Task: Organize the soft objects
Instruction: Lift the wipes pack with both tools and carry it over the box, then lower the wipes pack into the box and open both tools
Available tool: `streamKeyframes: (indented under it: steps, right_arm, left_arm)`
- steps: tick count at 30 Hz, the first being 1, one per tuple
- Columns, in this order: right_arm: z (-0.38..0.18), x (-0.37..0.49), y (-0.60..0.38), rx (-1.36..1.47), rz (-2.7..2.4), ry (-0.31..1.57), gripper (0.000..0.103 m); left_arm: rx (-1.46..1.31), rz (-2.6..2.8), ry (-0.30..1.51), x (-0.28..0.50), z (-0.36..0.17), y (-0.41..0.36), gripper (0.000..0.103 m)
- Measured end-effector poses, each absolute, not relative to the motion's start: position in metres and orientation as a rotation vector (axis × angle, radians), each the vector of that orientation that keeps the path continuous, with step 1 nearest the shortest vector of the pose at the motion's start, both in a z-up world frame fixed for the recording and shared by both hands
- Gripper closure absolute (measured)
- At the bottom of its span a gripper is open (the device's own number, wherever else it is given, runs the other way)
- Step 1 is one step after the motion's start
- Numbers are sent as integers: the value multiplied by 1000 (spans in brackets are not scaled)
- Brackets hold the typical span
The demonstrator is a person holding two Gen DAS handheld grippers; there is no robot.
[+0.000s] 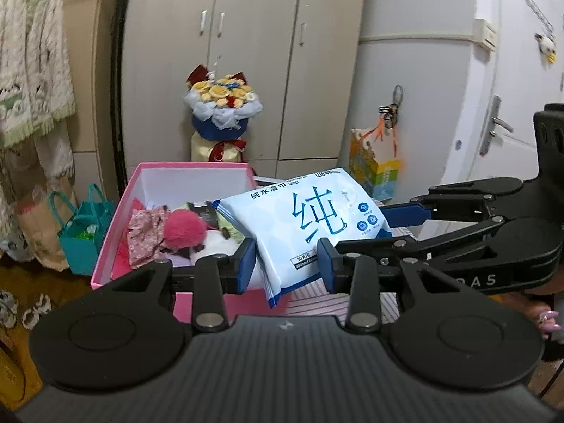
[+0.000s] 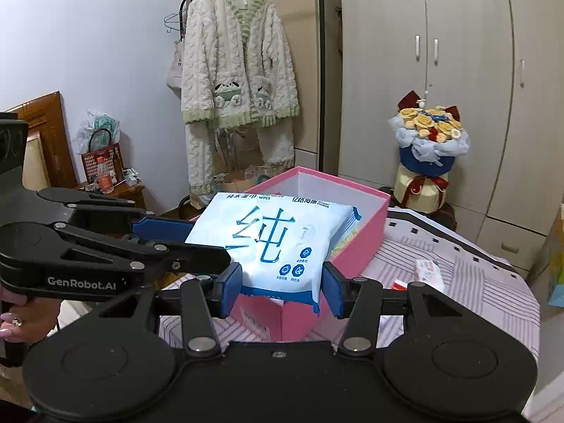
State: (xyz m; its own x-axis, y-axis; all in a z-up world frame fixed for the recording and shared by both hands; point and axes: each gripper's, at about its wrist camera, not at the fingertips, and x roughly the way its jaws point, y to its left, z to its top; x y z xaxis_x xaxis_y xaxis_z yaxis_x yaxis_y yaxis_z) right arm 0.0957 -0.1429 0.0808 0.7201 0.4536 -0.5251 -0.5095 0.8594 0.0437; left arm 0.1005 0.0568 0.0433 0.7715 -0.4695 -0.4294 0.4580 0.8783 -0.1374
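Note:
A light blue pack of wet wipes [image 1: 303,222] with a big blue character is held over the near right corner of the pink box [image 1: 116,229]. Both grippers hold it at once. My left gripper [image 1: 286,266] is shut on its near edge. My right gripper [image 2: 282,287] is shut on the opposite end, and it also shows in the left wrist view [image 1: 394,222]. The pack [image 2: 275,243] hangs over the box [image 2: 356,239] in the right wrist view. The box holds a pink pompom [image 1: 183,229], floral cloth [image 1: 144,232] and a white plush [image 1: 215,245].
The box stands on a striped cloth surface [image 2: 458,275] with small packets [image 2: 428,271] lying on it. A flower bouquet [image 1: 222,105] stands behind the box before the wardrobe. Teal bags [image 1: 81,232] sit on the floor at left. A fleece pyjama set [image 2: 236,81] hangs on a rack.

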Motion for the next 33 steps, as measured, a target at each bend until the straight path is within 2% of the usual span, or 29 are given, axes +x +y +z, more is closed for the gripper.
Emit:
streamKeyframes:
  steps: [18,30,33]
  right_arm:
    - [33,194,-108,-50,598,622,48]
    - [13,203,-94,-170,571,679,48]
    - [14,199,-93,-196,551,671,48]
  left_arm:
    - [-122,-433,640,202,-8,94,67]
    - [-113,-417,682,217,-26,94,66]
    - [-92,-398,670,213,-25,91,63]
